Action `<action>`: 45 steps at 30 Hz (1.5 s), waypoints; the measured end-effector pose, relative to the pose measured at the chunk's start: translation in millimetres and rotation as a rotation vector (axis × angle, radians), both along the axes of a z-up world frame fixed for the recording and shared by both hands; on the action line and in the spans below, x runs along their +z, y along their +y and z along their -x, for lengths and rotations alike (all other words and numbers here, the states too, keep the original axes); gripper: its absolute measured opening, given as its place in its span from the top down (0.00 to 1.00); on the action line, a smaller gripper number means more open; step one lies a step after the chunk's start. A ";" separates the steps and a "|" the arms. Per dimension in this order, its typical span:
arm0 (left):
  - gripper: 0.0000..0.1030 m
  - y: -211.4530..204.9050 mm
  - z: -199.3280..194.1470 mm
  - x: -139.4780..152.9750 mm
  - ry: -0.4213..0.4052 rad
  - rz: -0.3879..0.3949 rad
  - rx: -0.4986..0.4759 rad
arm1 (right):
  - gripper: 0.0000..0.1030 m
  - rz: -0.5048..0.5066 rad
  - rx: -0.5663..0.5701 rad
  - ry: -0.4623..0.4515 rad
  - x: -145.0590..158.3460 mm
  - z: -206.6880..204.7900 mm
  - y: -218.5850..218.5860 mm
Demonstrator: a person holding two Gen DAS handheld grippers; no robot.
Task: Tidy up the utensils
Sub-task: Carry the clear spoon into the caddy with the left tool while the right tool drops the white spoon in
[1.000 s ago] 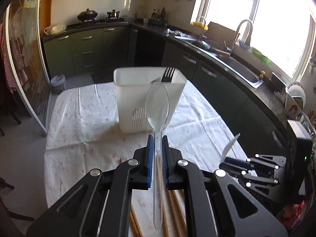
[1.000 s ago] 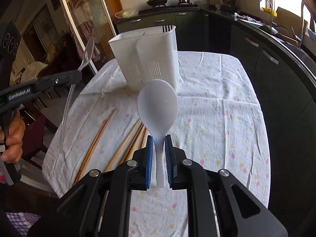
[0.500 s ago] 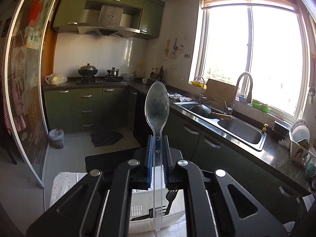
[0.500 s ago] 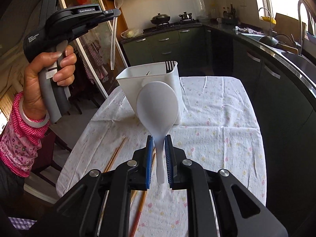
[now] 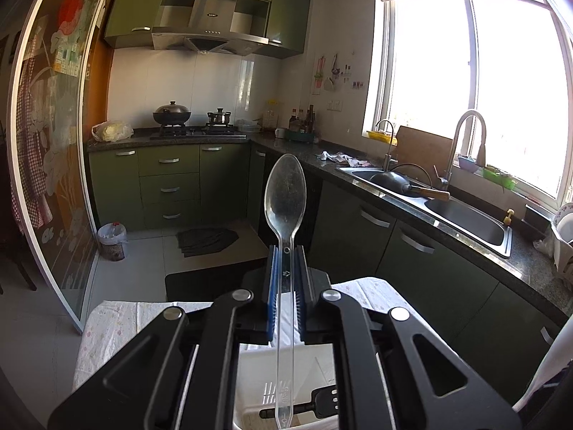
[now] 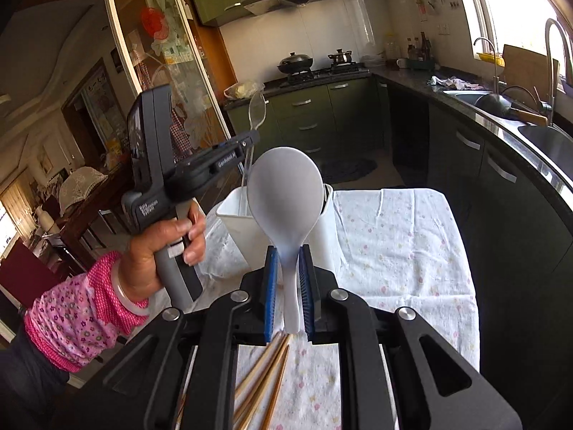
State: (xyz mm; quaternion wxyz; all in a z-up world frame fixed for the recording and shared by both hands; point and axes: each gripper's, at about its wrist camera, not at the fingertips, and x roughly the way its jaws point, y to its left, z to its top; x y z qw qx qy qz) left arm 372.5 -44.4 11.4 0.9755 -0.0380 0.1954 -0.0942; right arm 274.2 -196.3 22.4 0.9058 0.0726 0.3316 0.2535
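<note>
My left gripper [image 5: 285,251] is shut on the handle of a clear plastic spoon [image 5: 284,193], bowl up. The spoon's handle end hangs down into the white utensil holder [image 5: 250,405], where a black fork [image 5: 315,403] lies. In the right wrist view the left gripper [image 6: 250,139] hovers over the holder [image 6: 236,222], and the clear spoon [image 6: 256,111] dips inside its left compartment. My right gripper [image 6: 288,251] is shut on the neck of a white rice paddle [image 6: 284,197], held upright in front of the holder. Several wooden chopsticks [image 6: 265,376] lie on the cloth below it.
The table wears a white flowered cloth [image 6: 394,251]. A person's hand in a pink flowered sleeve [image 6: 82,319] holds the left gripper. Green cabinets [image 5: 168,186] and a dark counter with a sink [image 5: 465,215] line the far and right sides. A glass sliding door [image 6: 157,71] stands at left.
The left gripper swung from high at the left to over the holder, bringing the clear spoon's handle end down into it. The right gripper rose a little, paddle still gripped.
</note>
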 end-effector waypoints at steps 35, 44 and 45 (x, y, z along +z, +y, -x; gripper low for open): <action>0.45 7.9 59.0 0.9 0.031 -0.046 -0.047 | 0.81 0.111 -0.069 -0.015 -33.4 -90.1 59.5; 0.43 33.5 108.9 -23.8 0.311 -0.039 -0.025 | 0.68 0.098 -0.049 -0.013 -20.1 -38.5 33.3; 0.47 36.8 114.2 -35.0 0.377 -0.048 -0.021 | 0.68 0.098 -0.037 0.003 -23.3 -30.0 29.9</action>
